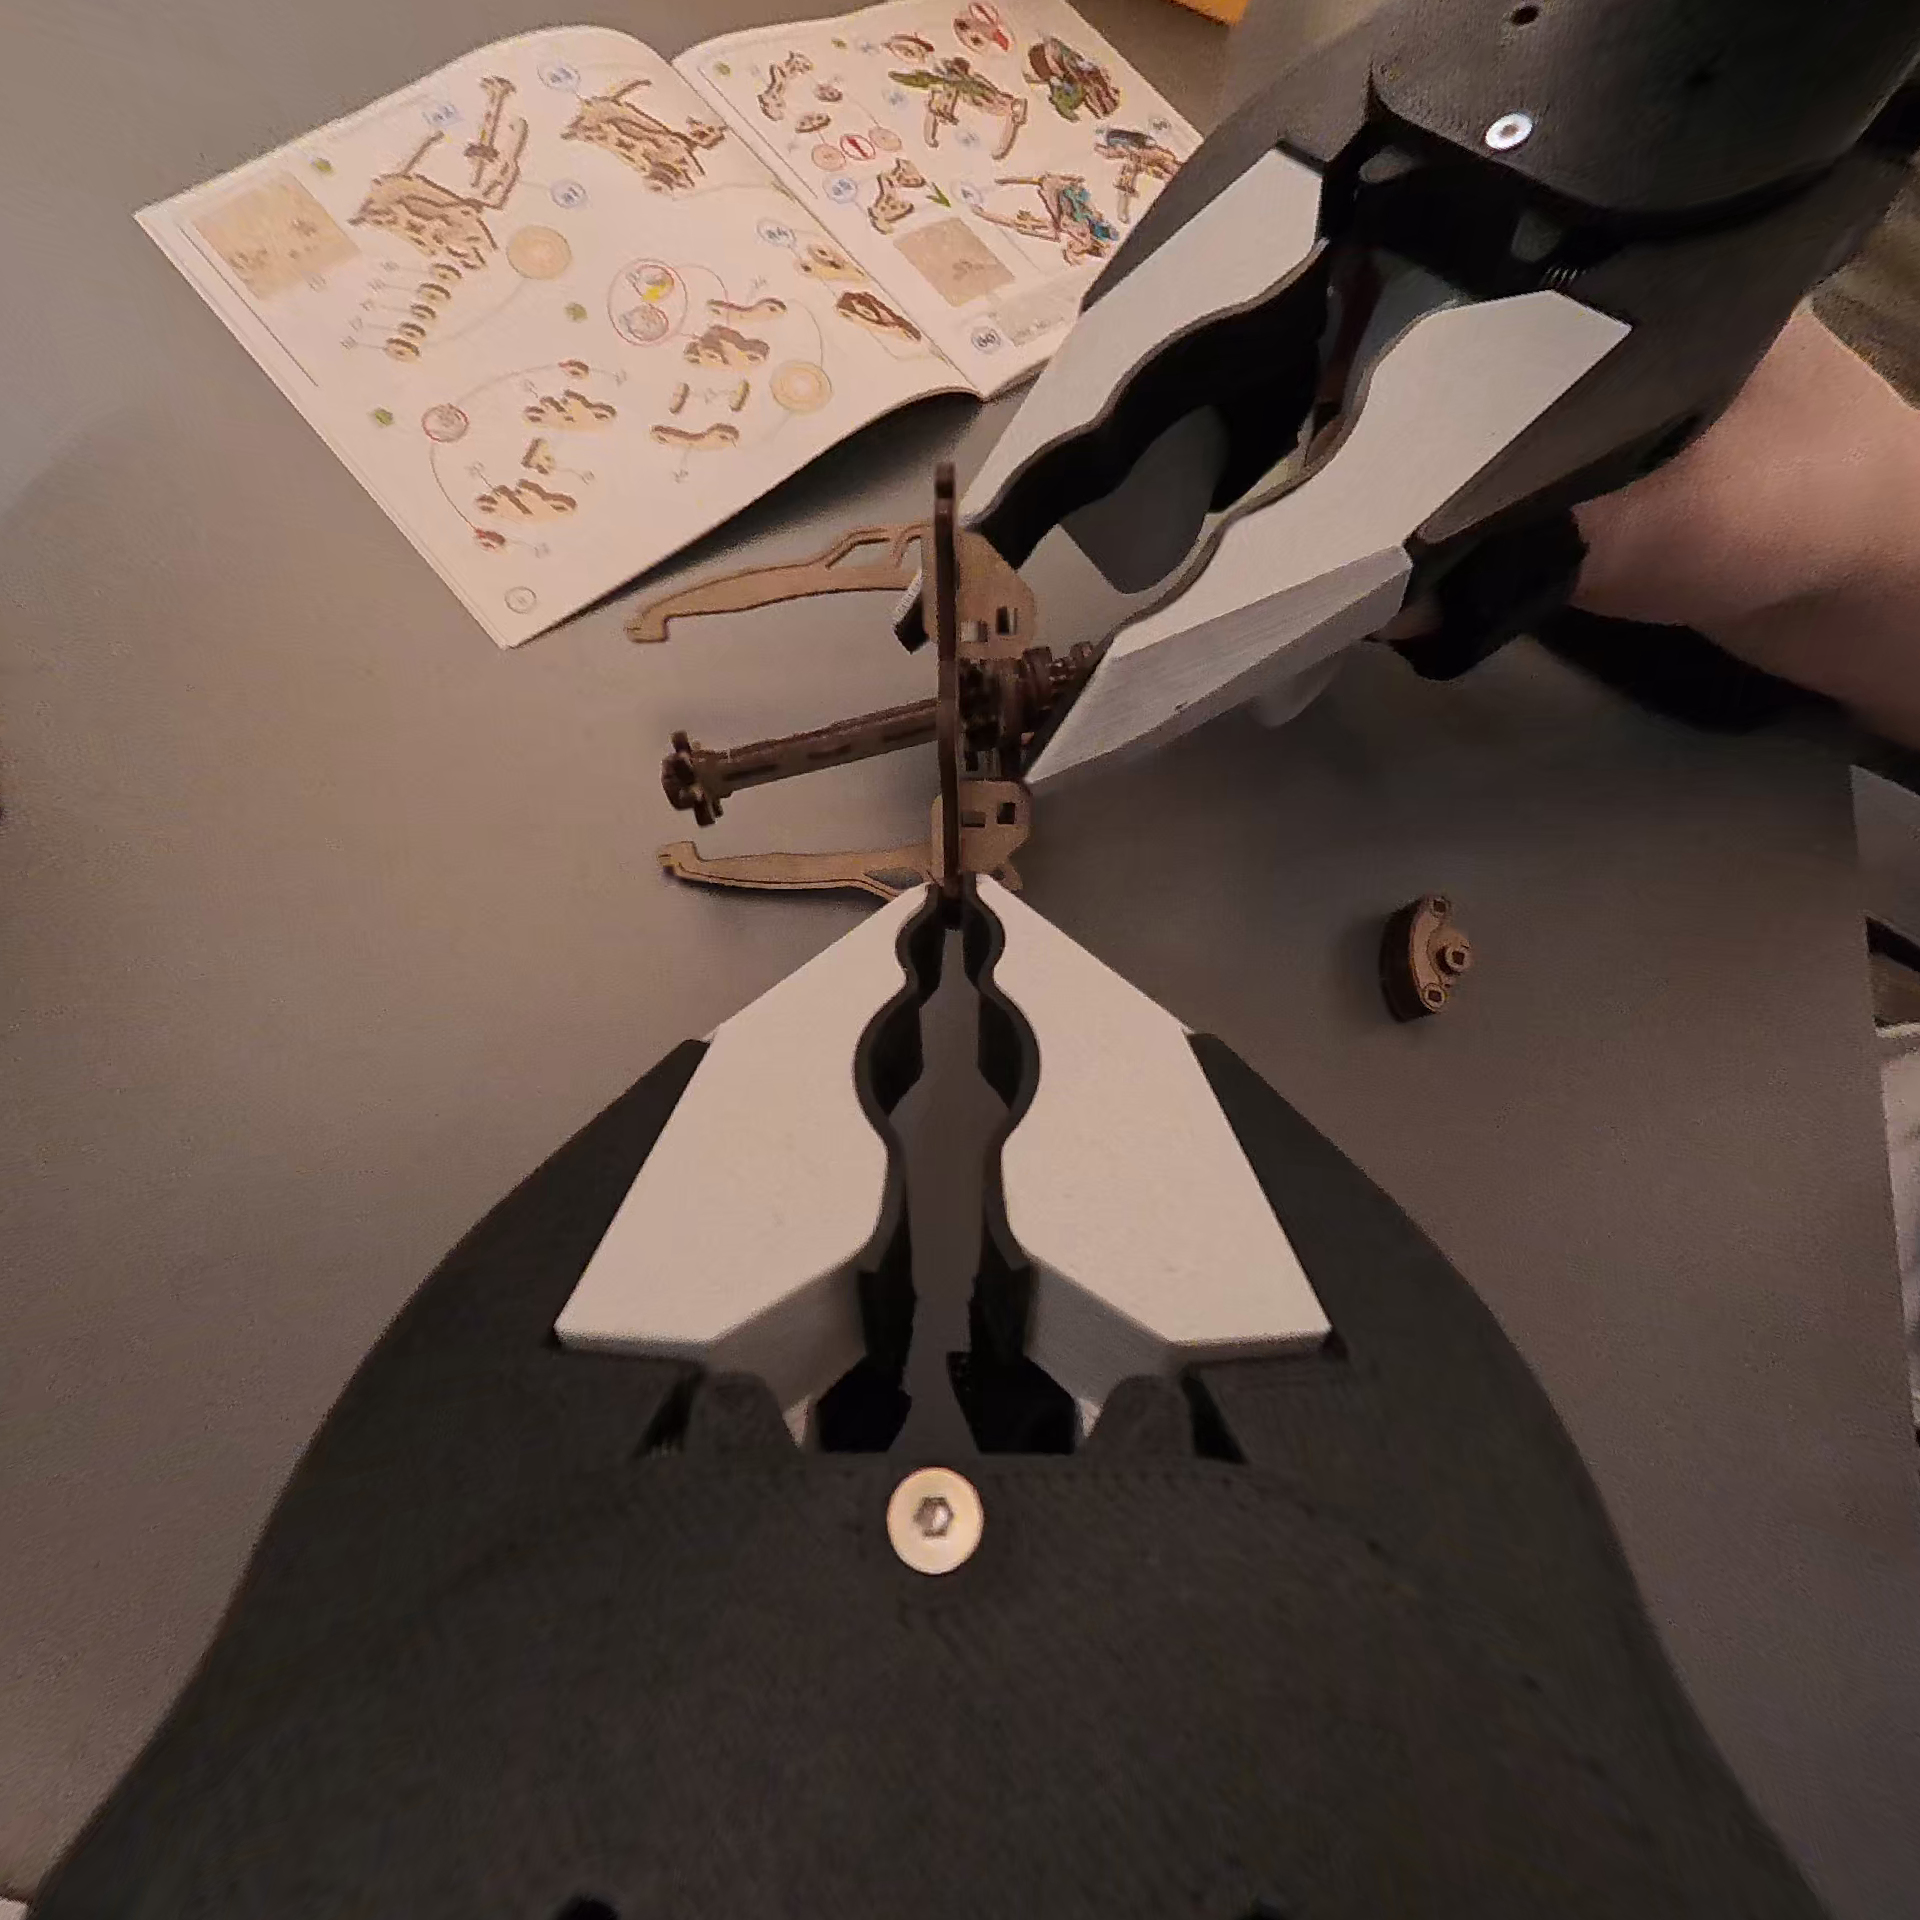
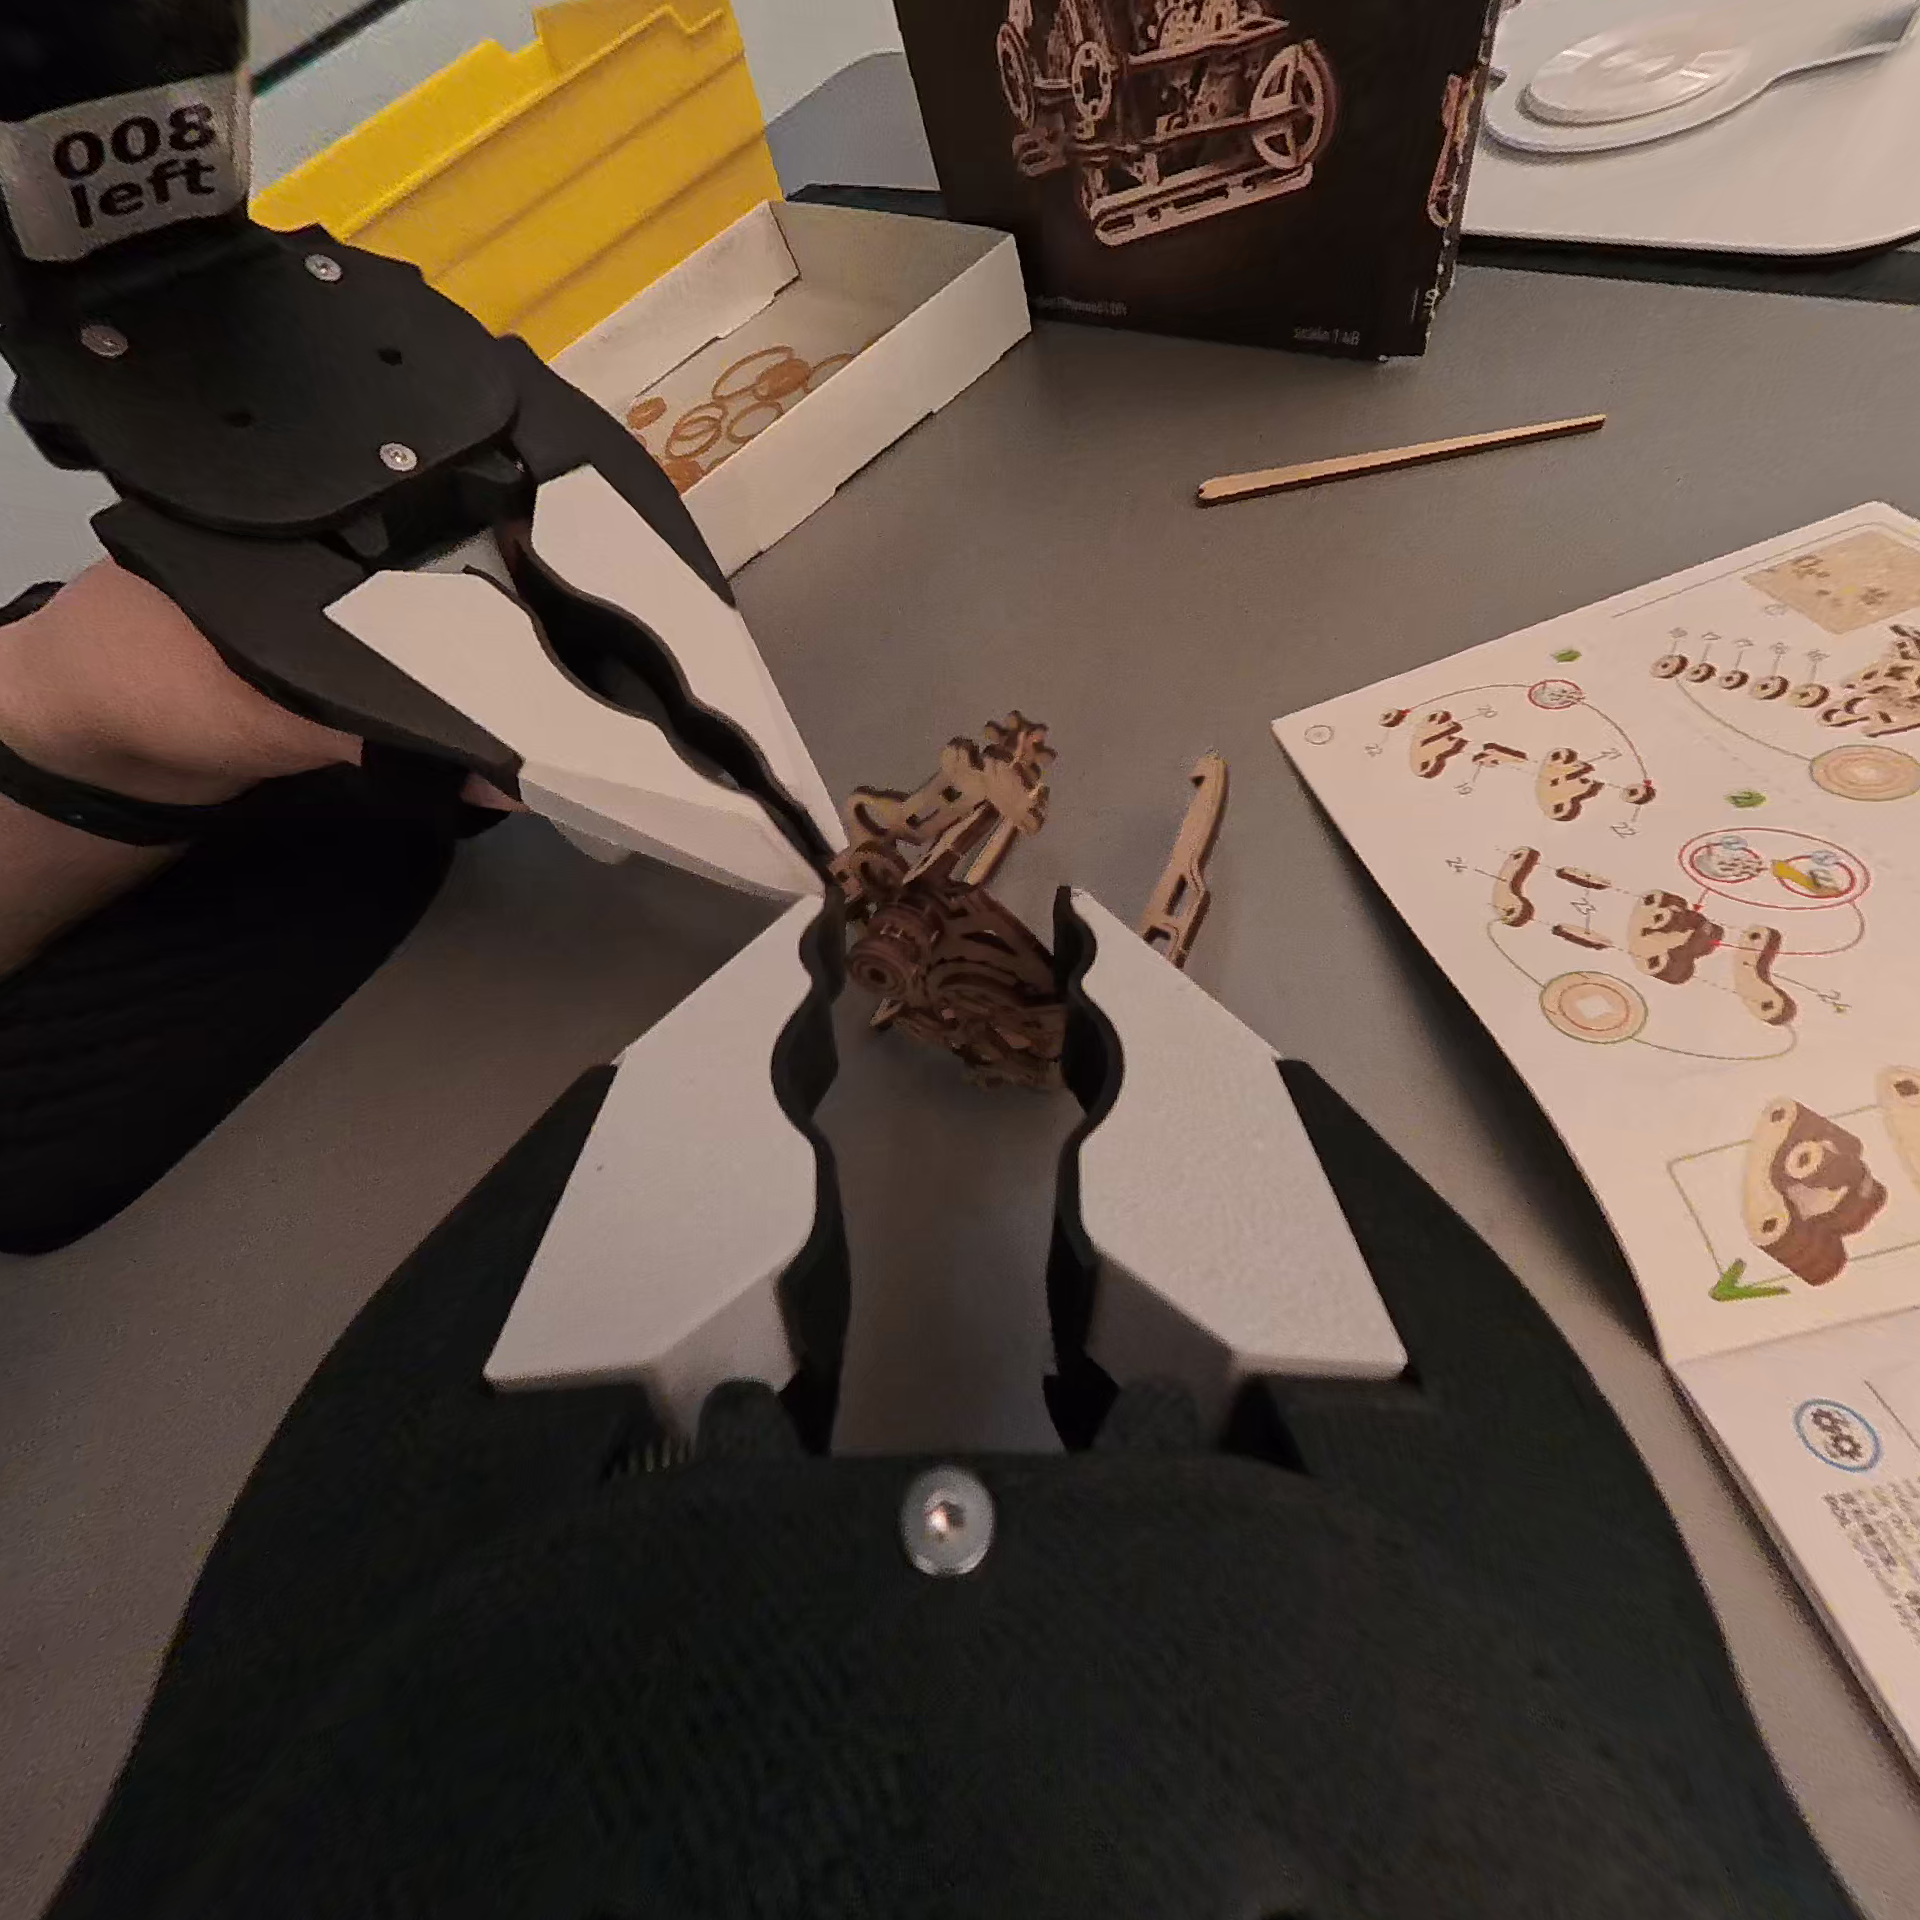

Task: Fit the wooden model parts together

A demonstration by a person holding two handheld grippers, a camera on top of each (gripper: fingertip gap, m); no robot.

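Note:
The wooden model [image 1: 966,717] is a brown laser-cut assembly: an upright thin plate, a gear stack, a long axle and two flat arms. My left gripper [image 1: 951,909] is shut on the lower edge of the thin plate. My right gripper [image 1: 1008,655] comes in from the upper right, with its fingers on either side of the gear stack. In the right wrist view the model [image 2: 956,977] fills the gap between my right gripper's [image 2: 945,925] fingers, and both appear to touch it. My left gripper [image 2: 826,878] pinches the model's left edge there.
An open instruction booklet [image 1: 582,312] lies behind the model; it also shows in the right wrist view [image 2: 1662,935]. A small curved wooden part [image 1: 1423,956] lies to the right. A white tray of wooden rings [image 2: 935,343], a yellow block [image 2: 582,177], a dark box [image 2: 1195,177] and a wooden stick [image 2: 1403,457] lie farther back.

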